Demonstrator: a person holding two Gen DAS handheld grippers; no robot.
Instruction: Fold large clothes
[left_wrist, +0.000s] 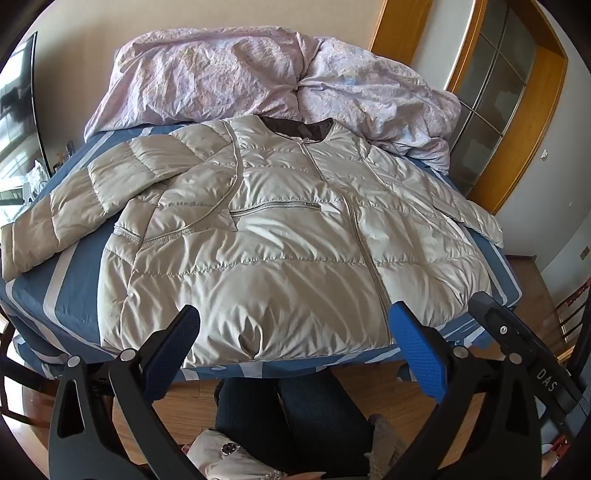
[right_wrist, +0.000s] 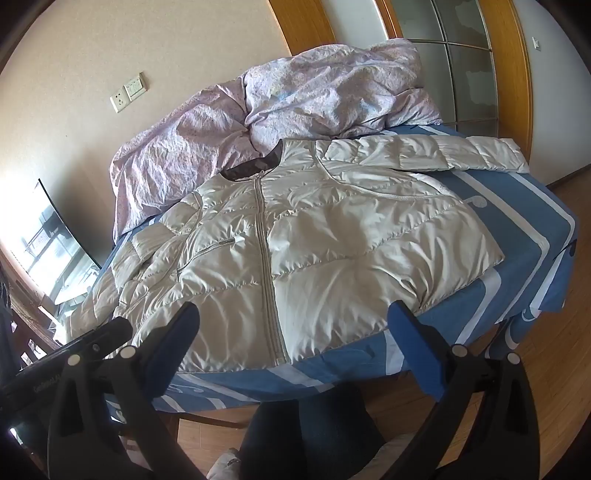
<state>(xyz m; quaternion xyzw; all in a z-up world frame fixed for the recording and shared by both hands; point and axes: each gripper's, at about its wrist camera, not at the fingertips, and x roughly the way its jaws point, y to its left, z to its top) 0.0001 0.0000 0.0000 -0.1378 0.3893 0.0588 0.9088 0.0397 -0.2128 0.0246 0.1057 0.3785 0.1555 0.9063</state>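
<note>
Fingers of both grippers, left (left_wrist: 295, 338) and right (right_wrist: 295, 332), spread empty; pinch jacket (left_wrist: 280, 229) sleeves near cuffs, fold inward.

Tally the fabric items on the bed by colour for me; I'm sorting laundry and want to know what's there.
Beige: 1, the puffer jacket, spread flat and zipped
Pink floral: 1, the crumpled duvet behind it
Blue with white stripes: 1, the bed sheet underneath
Total: 3
</note>
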